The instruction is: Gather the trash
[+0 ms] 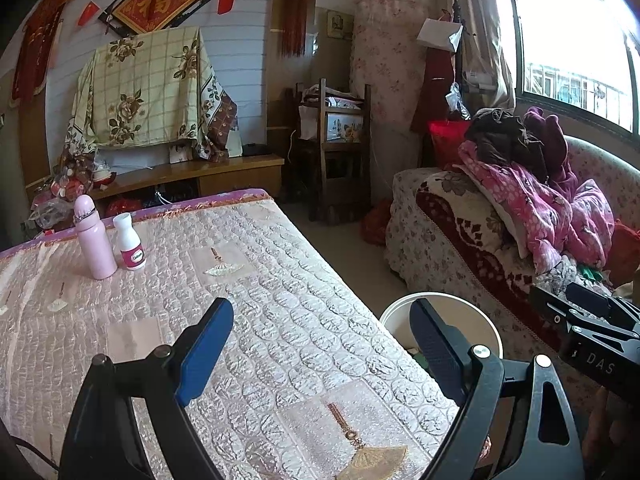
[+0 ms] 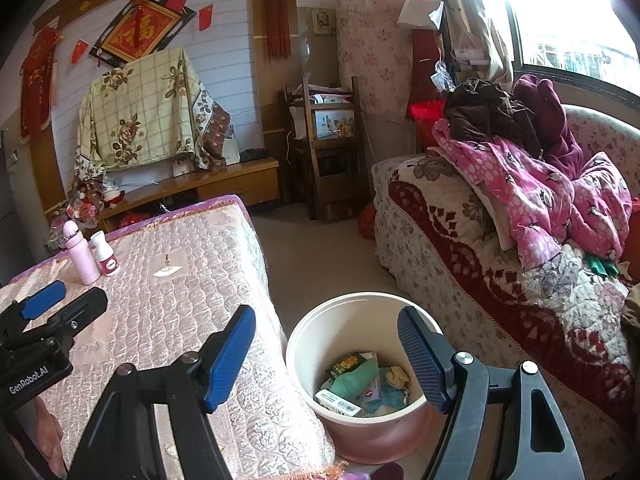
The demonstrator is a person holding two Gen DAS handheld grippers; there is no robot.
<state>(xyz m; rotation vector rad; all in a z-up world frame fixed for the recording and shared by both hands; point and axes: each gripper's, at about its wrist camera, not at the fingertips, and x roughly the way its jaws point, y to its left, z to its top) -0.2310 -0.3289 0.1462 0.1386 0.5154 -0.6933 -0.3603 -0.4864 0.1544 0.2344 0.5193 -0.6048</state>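
Observation:
A round cream and pink bin (image 2: pixel 304 344) stands on the floor between the table and the sofa. It holds several pieces of trash (image 2: pixel 362 384): wrappers, a green cloth, a small box. My right gripper (image 2: pixel 326 360) is open and empty, right above the bin. My left gripper (image 1: pixel 320 356) is open and empty over the table's near right edge; the bin's rim (image 1: pixel 448 300) shows behind its right finger. The left gripper also shows at the left of the right wrist view (image 2: pixel 44 300).
The table (image 1: pixel 280 280) has a pink quilted cover. A pink flask (image 1: pixel 94 240) and a white bottle (image 1: pixel 130 244) stand at its far left. A sofa (image 2: pixel 480 240) heaped with clothes lies to the right. A wooden chair (image 1: pixel 336 140) and TV cabinet stand behind.

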